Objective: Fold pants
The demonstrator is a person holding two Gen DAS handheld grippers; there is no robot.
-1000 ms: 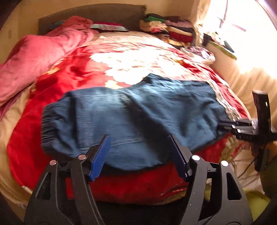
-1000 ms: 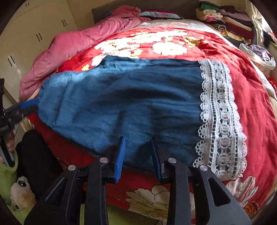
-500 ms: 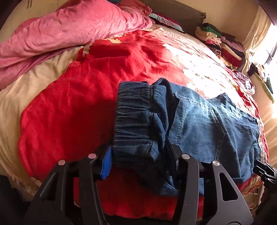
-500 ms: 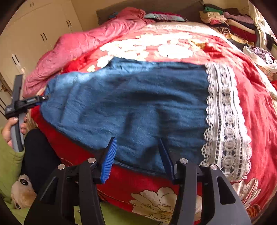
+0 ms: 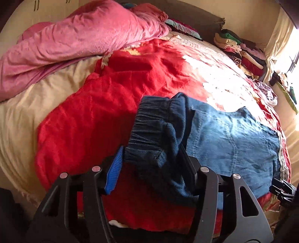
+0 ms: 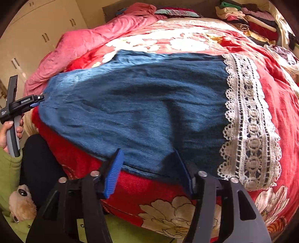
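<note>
Pants (image 6: pixel 142 104) of blue denim lie spread across the near part of the bed, on a red blanket (image 5: pixel 97 115) printed with pale flowers. Their elastic waistband (image 5: pixel 149 127), gathered and dark, bunches up at one end; the lace-trimmed hem (image 6: pixel 248 119) marks the other end, with the white lace lying flat on the red cover.

The left claw (image 5: pixel 151 168) has the waistband end between its fingers, which stand fairly wide with the fabric humped up in the gap; whether the blue pads actually pinch the cloth cannot be told from this view. In the right wrist view that same claw (image 6: pixel 35 101) meets the pants at their far left corner, held by a hand (image 6: pixel 9 130) in a green sleeve.

The right claw (image 6: pixel 149 170) stands wide apart at the near long edge of the pants, close to the lace; its right finger overlaps the fabric edge, its left finger sits beside it, and nothing is gripped.

A crumpled pink quilt (image 5: pixel 74 43) is heaped along the far left of the bed. Folded clothes (image 6: pixel 250 16) are stacked at the head end on the right. A beige stuffed toy (image 6: pixel 20 203) lies below the bed edge.
</note>
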